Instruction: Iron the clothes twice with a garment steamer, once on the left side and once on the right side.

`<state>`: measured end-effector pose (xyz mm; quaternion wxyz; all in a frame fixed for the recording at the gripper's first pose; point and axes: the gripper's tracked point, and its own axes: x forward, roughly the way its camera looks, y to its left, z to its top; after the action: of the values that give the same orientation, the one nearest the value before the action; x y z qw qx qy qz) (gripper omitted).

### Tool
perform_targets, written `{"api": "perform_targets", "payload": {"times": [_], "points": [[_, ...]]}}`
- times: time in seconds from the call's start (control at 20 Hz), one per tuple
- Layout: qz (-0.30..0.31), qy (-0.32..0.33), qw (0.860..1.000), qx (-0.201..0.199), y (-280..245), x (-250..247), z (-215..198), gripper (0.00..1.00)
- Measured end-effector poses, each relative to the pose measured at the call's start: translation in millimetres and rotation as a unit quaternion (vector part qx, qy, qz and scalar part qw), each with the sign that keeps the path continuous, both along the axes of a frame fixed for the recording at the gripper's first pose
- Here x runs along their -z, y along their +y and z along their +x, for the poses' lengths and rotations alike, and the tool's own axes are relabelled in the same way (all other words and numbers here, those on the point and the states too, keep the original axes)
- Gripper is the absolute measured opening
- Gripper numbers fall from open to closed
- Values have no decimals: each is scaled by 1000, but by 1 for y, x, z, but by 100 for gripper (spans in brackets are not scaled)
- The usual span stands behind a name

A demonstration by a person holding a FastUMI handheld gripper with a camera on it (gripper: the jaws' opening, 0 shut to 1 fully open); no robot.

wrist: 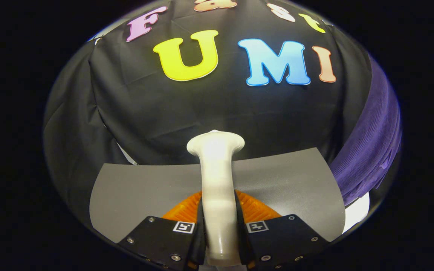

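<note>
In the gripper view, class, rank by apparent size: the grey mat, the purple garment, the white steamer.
1. grey mat
2. purple garment, partly cut off, so unsure
3. white steamer, gripped between the gripper fingers, enlarged by nearness

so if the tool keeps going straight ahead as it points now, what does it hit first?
The tool is shut on the white steamer, whose head leads. Straight ahead, it would likely meet the booth's black cloth wall first; depth is unclear. The purple garment hangs off to the side.

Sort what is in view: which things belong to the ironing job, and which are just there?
Job:
- garment steamer, clamped between the tool fingers
- purple garment, hanging beyond the fingers, off to one side

Just there:
- grey mat
- orange ribbed piece under the steamer
</note>
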<state>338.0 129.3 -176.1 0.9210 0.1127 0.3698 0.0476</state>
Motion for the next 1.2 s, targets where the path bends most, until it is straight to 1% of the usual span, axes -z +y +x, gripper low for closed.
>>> {"api": "perform_targets", "payload": {"times": [0.15,0.35,0.65,0.85,1.05,1.2], "points": [[-15,-18,1000,5,-2,-5,-12,34],[-1,-40,999,11,-8,-22,-35,34],[-13,-96,995,19,-42,-46,-99,34],[-18,-136,990,-7,-67,-67,-151,34],[6,-184,982,-38,-93,-88,-218,34],[2,-212,976,-49,-126,-100,-264,34]]}}
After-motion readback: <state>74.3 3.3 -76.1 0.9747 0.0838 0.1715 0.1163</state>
